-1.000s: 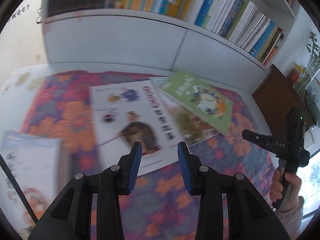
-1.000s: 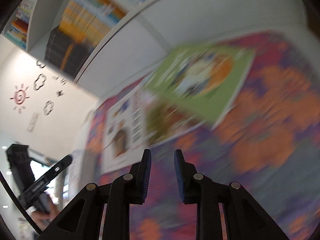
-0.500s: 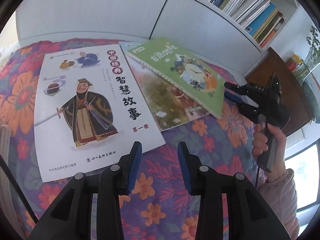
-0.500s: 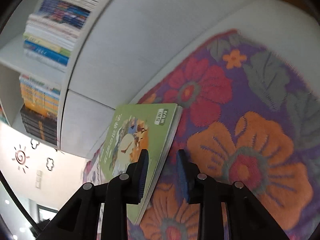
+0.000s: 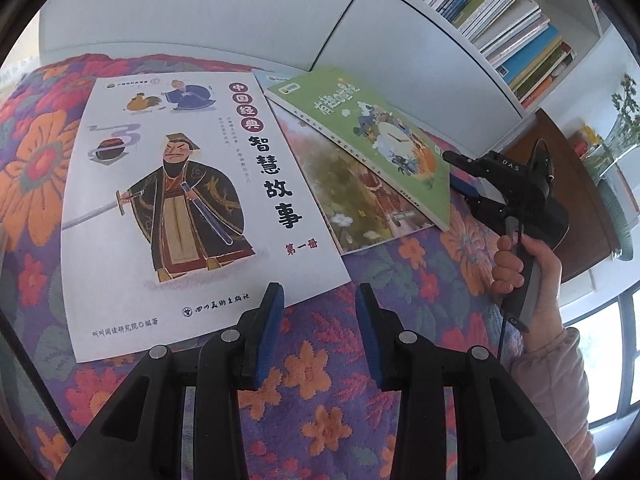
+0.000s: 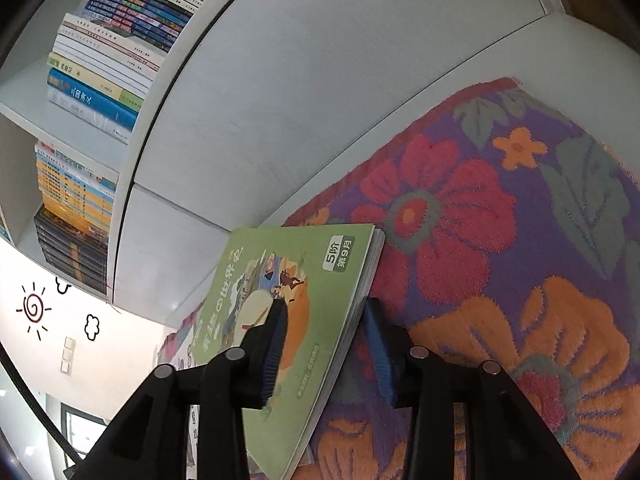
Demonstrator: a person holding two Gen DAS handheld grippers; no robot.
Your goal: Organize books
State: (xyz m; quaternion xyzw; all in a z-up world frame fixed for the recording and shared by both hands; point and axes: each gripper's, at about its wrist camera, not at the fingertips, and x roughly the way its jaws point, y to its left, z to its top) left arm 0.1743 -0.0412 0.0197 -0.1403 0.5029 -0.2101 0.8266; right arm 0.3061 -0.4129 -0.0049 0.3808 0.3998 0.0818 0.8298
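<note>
Now my right gripper, jaws just widened, straddles the green book edge ungripped; thin, floppy, so I'd pinch near the spine.

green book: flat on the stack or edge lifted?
Edge lifted. The green book tilts up off the floral cloth, its page edge between the right claw's open fingers, which have just been opening.
</note>
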